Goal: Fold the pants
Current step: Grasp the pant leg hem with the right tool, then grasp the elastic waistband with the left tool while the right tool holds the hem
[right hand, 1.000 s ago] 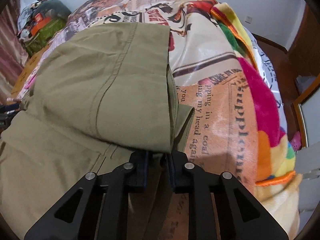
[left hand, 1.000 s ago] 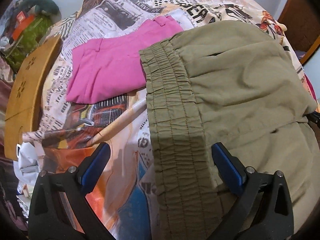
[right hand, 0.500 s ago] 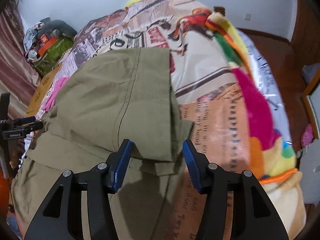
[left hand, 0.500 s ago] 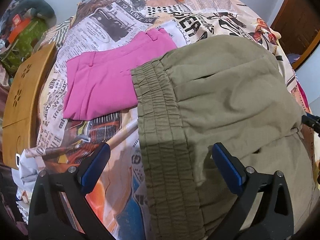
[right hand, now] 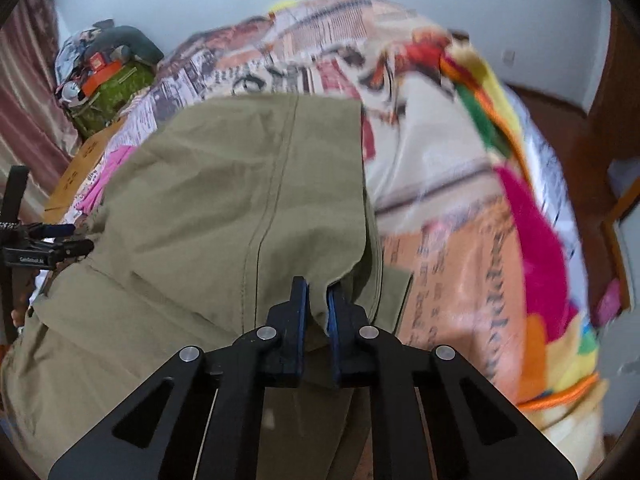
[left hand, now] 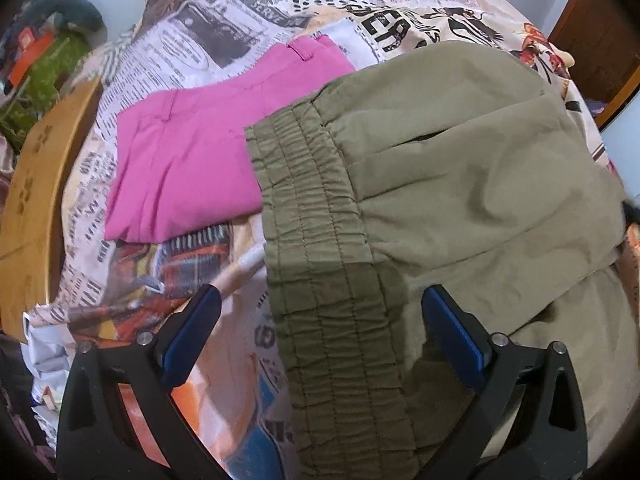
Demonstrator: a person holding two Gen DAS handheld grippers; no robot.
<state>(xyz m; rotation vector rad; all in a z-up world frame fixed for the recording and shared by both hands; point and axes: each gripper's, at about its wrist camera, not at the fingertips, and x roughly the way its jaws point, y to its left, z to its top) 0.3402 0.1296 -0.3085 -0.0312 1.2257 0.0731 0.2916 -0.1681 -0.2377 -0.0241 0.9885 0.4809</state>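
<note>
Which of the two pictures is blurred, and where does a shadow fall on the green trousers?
Right wrist view: motion blur smears the printed blanket; the right tool, shut on the green trousers, stays sharp. Left wrist view: sharp; a shadow darkens the waistband between the open left tool's fingers.

The bedspread (left hand: 256, 28), printed like newspaper, carries the headline fragment "TO SERVE YOU" beside a black-and-white photo; its fine columns are too small to read; on its orange panel (right hand: 496, 280) stands a large blurred word, seemingly "Supplement"; the left claw (right hand: 52, 240) bears a small white label, illegible.
</note>
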